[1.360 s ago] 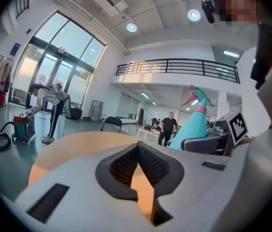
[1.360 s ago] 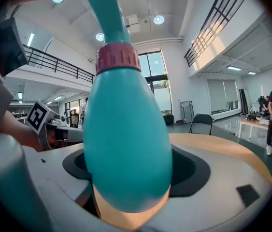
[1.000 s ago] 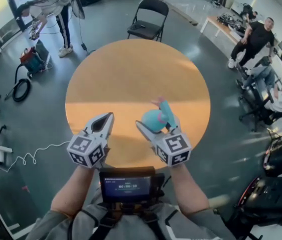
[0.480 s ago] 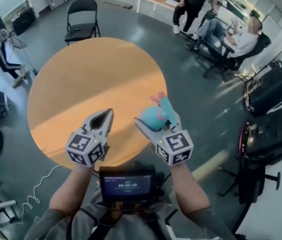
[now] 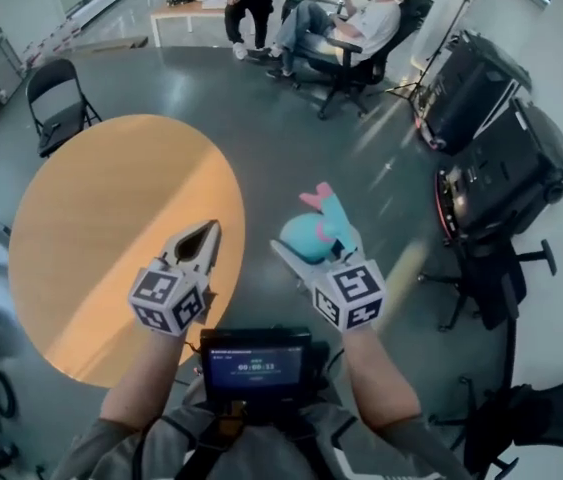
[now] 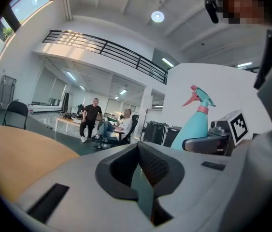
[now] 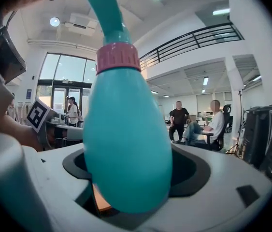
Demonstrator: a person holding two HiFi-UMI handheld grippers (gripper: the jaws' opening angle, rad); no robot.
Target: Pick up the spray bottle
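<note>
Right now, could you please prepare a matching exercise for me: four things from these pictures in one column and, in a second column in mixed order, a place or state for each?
Things:
1. spray bottle
2. left gripper
3. round table
4. folding chair

Places or states:
A. shut, nothing between its fingers
B. on the floor beyond the table, upper left in the head view
C. held in the right gripper
D. orange top, at the left of the head view

Pairs: 1-C, 2-A, 3-D, 4-B
</note>
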